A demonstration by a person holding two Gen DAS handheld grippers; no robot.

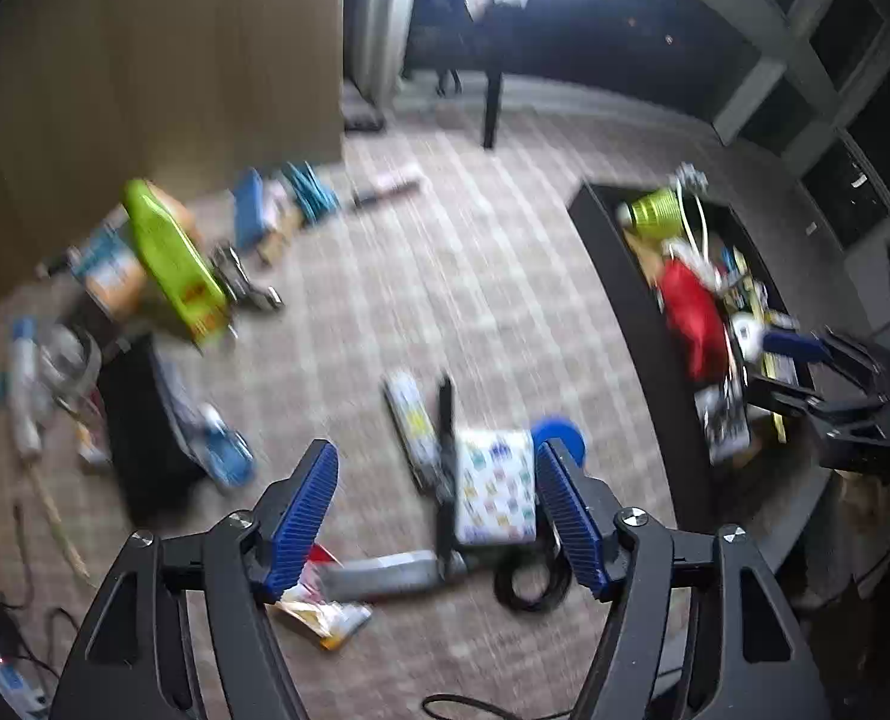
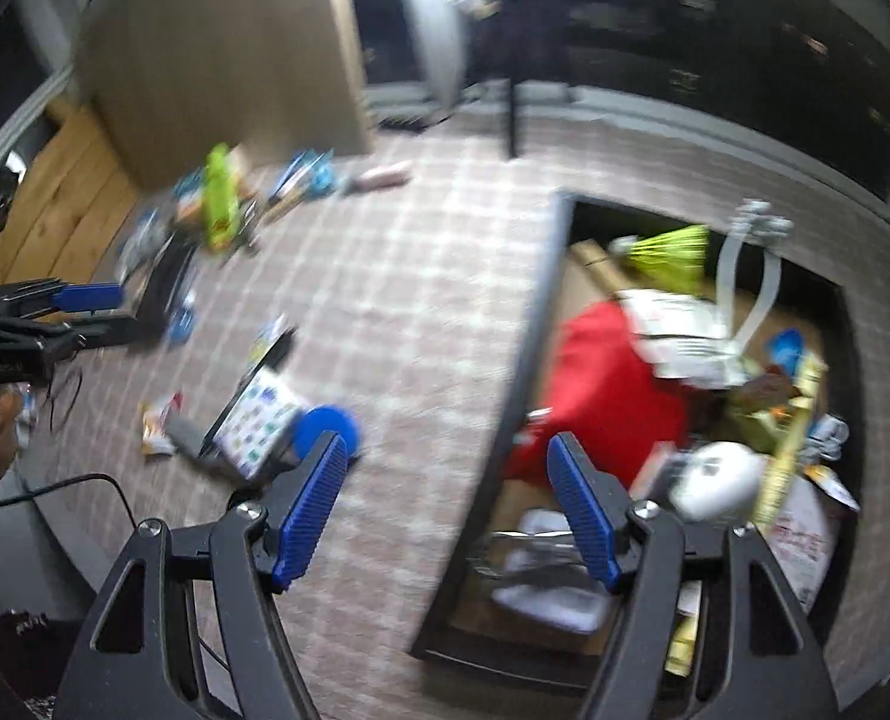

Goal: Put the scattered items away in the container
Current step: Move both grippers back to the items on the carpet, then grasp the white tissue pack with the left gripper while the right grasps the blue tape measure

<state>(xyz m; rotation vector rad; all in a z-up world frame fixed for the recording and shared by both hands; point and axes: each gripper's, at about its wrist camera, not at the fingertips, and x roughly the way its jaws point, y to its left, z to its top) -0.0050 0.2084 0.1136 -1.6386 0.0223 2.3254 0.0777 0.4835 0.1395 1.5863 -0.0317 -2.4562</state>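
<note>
Your left gripper (image 1: 436, 516) stands wide with nothing between its blue pads, low in the left wrist view; the patterned box (image 1: 494, 486) lies on the carpet just beyond, against the right-hand pad, beside a blue disc (image 1: 559, 435). Your right gripper (image 2: 448, 513) is also wide and empty, straddling the near wall of the dark container (image 2: 508, 420), which fills that view's right half.

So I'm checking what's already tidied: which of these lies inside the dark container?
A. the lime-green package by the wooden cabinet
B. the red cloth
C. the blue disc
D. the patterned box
B: the red cloth lies inside the dark container; the others are on the carpet.
</note>
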